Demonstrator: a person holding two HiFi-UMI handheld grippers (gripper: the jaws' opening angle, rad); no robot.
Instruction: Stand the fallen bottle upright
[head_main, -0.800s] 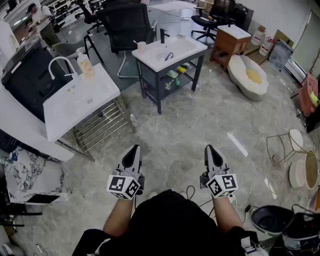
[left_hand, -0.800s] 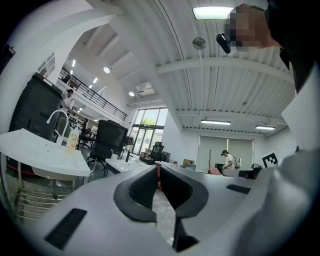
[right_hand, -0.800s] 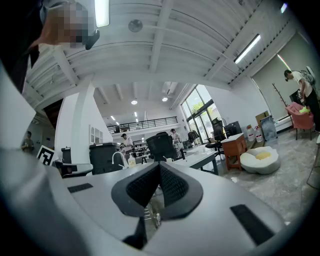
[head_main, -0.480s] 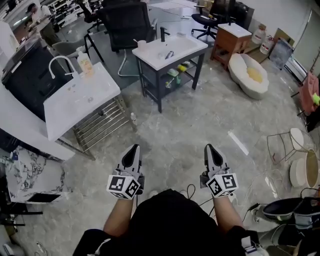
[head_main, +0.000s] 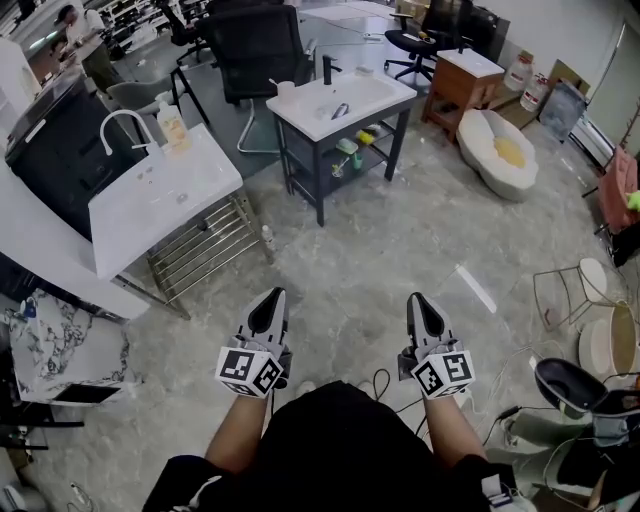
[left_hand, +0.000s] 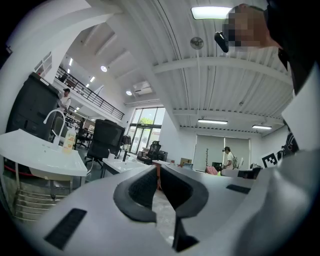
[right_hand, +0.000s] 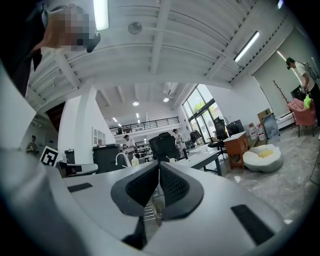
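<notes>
In the head view both grippers are held level above the marble floor, side by side in front of the person. My left gripper (head_main: 269, 300) is shut with nothing in it, and my right gripper (head_main: 420, 300) is shut and empty too. The left gripper view (left_hand: 159, 168) and the right gripper view (right_hand: 159, 165) show the pads meeting. An orange-tinted soap bottle (head_main: 172, 128) stands upright beside the tap on the white basin (head_main: 165, 200). A small bottle (head_main: 265, 238) stands on the floor by the chrome rack. A dark item (head_main: 338, 112) lies on the basin table (head_main: 372, 92). I cannot make out a fallen bottle.
A black office chair (head_main: 255, 50) stands behind the basin table, whose lower shelf holds green items (head_main: 346, 150). A wooden cabinet (head_main: 460, 80) and a white cushion bed (head_main: 498, 150) are at the right. A wire stool (head_main: 570, 290), cables and a dark round object (head_main: 570, 385) crowd the lower right.
Both grippers stay where they were, still shut. The dark round object at the lower right has shifted up and to the right.
</notes>
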